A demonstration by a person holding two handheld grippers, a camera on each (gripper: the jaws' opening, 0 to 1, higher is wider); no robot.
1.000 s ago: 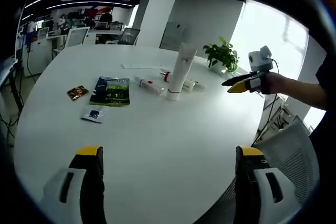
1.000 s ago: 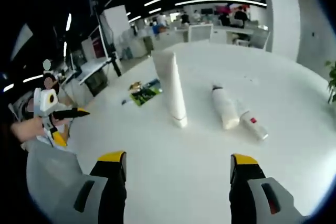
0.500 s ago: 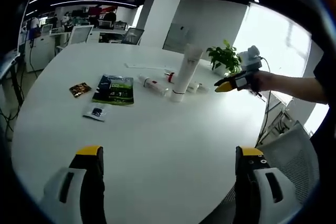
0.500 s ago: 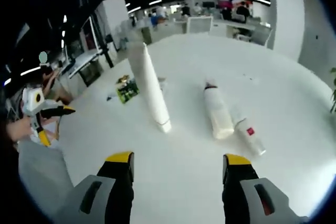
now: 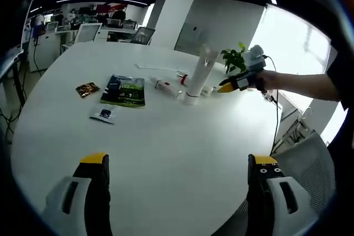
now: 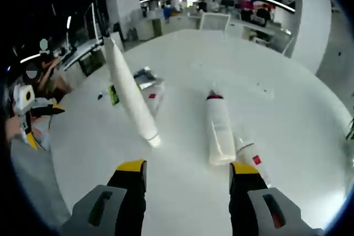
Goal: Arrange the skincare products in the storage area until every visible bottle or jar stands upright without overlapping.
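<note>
A tall white tube (image 5: 197, 79) stands upright on its cap near the middle of the round white table (image 5: 166, 153). Beside it lie a white bottle with a dark red cap (image 6: 219, 131), a small bottle with a red label (image 6: 251, 159) and another slim tube (image 5: 166, 87). My right gripper (image 6: 187, 168) is open and hovers just short of the lying capped bottle, with the tall tube (image 6: 130, 100) to its left. It is also seen from the side as the right gripper (image 5: 232, 85), next to the tall tube. My left gripper (image 5: 180, 161) is open and empty over the table's near part.
A green packet (image 5: 124, 90), a brown sachet (image 5: 87, 89) and a small sachet (image 5: 104, 113) lie left of the tube. A potted plant (image 5: 234, 59) stands behind it. Office desks and chairs lie beyond the table. A grey chair (image 5: 304, 158) stands at the table's right edge.
My right gripper has moved in toward the tall tube and the lying bottles, which now appear larger and nearer. My left gripper has stayed open and almost still.
</note>
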